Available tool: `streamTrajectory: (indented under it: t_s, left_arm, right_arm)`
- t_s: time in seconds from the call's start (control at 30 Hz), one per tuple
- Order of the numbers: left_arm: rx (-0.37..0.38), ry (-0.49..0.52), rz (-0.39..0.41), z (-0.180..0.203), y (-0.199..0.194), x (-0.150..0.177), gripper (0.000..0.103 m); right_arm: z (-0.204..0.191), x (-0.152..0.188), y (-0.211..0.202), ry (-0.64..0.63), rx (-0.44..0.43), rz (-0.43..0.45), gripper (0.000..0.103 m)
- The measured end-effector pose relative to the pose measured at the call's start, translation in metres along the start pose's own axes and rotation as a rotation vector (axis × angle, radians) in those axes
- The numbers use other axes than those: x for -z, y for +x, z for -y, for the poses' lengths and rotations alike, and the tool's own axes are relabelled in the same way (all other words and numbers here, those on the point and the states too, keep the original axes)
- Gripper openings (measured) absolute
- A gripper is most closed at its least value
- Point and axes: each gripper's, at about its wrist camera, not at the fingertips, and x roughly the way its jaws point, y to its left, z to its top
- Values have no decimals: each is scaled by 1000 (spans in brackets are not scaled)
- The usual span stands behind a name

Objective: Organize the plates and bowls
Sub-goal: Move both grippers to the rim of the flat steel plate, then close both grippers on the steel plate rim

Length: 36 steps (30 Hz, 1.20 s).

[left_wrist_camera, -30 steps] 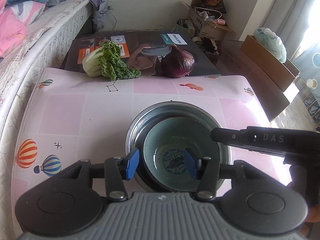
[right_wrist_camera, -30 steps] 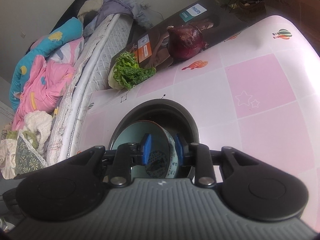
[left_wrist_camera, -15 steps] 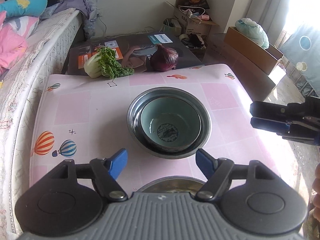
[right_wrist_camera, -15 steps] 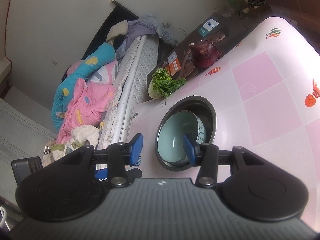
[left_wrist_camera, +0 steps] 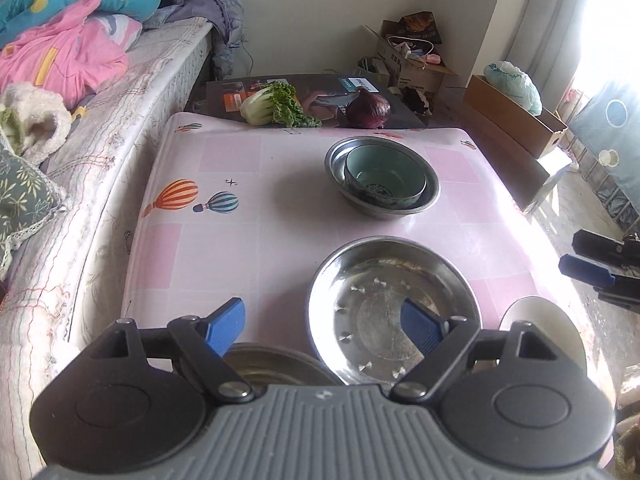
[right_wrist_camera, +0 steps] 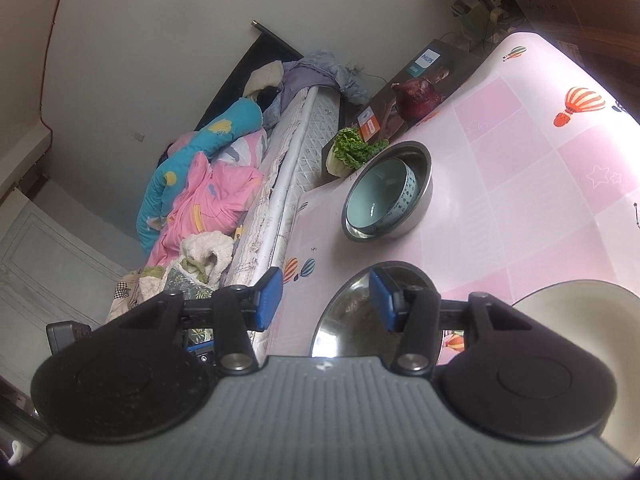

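Steel first: a round metal bowl out in the middle of the pink table, smooth grey sides, rim catching the light. Nested inside, a pale teal ceramic bowl, glossy, with a dark printed pattern at the bottom and small dark motifs round the outer wall, sitting a little off-centre against the near side of its steel host. Nothing else inside it.

Closer in, a wide shallow steel dish, mirror-bright, dotted with small raised marks in a ring, empty apart from reflections. Just beside it at the table's right edge, a flat cream plate, matte and round. Below the left fingers, the rim of another dull metal vessel, mostly hidden by the tool.

Left gripper over the near edge, blue pads spread wide and opening further, gripping nothing, only table and dish rim behind the gap. Right gripper off the right side, blue pads at a middling spread and parting too, clamped on nothing.

At the far edge, on a dark printed carton: a leafy green cabbage, crinkled, and a purple onion, papery and round. Tablecloth slick, checked pink, with striped balloons. Quilted mattress along the left.
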Motion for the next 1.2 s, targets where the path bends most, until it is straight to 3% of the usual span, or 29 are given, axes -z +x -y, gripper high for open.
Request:
streamTrajectory:
  t_s: [0.27,0.47,0.6,0.87,1.2]
  left_arm:
    - [-83,-128,36,-50,-33,70,86]
    - [-171,-138,31,-66,-34,104,86]
    - [-192,-146,32,-71,-28,121,86]
    - [-226,-147,27,-77,-12,136,85]
    - [-218,-156,-5,-90,6,140,72]
  right_arm:
    - [-29,70,18,-71,22,-52,48]
    - [-43,113,49,-115,48,-145,48]
    - [-51,138,67,-148,61,-198,48]
    - [-52,164,98,-154,97,-265,48]
    - [-48,173,129,-134,125,-312,48]
